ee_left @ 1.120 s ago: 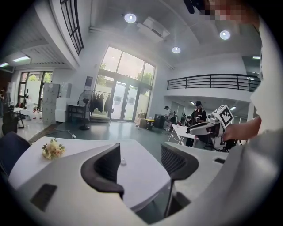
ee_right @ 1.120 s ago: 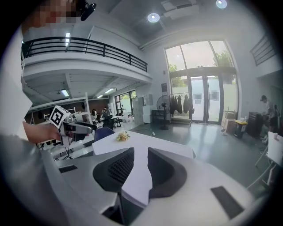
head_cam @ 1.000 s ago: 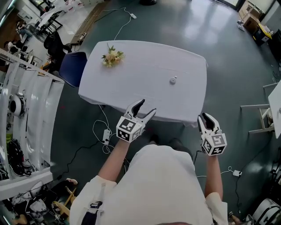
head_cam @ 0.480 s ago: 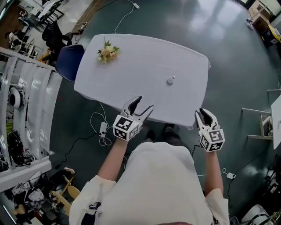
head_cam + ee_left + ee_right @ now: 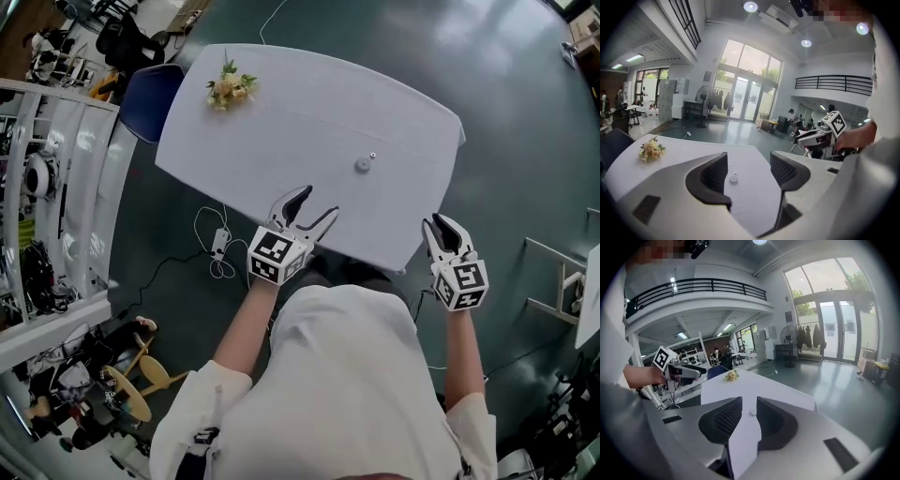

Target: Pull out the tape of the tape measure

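Note:
The tape measure [image 5: 364,164] is a small round white case lying alone on the white table [image 5: 281,141], right of its middle. In the left gripper view the tape measure [image 5: 734,177] shows far ahead between the jaws. My left gripper [image 5: 314,208] hangs open over the table's near edge with nothing in it. Off the table's near right corner, my right gripper [image 5: 442,228] is also open and empty, its jaws a narrow gap apart. In the right gripper view the tape measure [image 5: 753,412] appears through that gap. Neither gripper touches it.
A small bunch of flowers [image 5: 228,89] lies at the table's far left corner. A blue chair [image 5: 150,103] stands at the left end. Cables and a power strip [image 5: 218,246] lie on the floor below the near edge. Shelving and clutter line the left side.
The head view has swung, so the table now sits more tilted in the picture. Both grippers stay at the near edge with their jaws unchanged; the left one has edged slightly over the table.

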`<control>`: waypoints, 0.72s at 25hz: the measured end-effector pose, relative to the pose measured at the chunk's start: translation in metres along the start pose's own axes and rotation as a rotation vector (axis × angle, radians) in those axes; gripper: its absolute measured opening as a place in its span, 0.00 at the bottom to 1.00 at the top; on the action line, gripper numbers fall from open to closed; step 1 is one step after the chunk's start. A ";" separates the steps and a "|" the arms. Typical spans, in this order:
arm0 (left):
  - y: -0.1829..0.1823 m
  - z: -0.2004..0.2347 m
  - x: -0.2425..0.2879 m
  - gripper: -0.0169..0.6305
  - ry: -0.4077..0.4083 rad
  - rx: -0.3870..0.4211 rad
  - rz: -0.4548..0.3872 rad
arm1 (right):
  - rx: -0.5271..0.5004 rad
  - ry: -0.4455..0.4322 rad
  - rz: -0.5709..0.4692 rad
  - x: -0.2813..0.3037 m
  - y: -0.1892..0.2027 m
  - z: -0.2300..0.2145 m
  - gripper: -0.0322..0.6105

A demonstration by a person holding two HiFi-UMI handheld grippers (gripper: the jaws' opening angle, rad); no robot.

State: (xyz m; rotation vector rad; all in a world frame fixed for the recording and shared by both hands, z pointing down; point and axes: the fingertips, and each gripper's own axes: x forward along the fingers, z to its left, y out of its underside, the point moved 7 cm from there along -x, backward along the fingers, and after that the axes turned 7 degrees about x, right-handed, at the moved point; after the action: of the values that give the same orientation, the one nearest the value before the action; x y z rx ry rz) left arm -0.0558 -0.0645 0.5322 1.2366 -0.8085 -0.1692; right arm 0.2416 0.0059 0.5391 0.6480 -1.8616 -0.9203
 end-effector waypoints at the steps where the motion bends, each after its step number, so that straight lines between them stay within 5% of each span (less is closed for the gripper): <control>1: 0.001 -0.001 0.007 0.47 -0.003 -0.001 0.011 | 0.002 -0.007 0.009 0.004 0.001 -0.007 0.23; 11: 0.012 0.001 0.082 0.47 0.031 0.021 0.106 | 0.021 -0.063 0.067 0.052 0.018 -0.048 0.22; 18: 0.036 -0.002 0.132 0.47 0.101 0.130 0.189 | 0.006 -0.043 0.081 0.072 0.041 -0.055 0.22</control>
State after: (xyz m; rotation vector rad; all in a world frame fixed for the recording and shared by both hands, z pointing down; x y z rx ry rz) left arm 0.0292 -0.1200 0.6239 1.2724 -0.8533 0.0999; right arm 0.2580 -0.0415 0.6249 0.5559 -1.9158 -0.8819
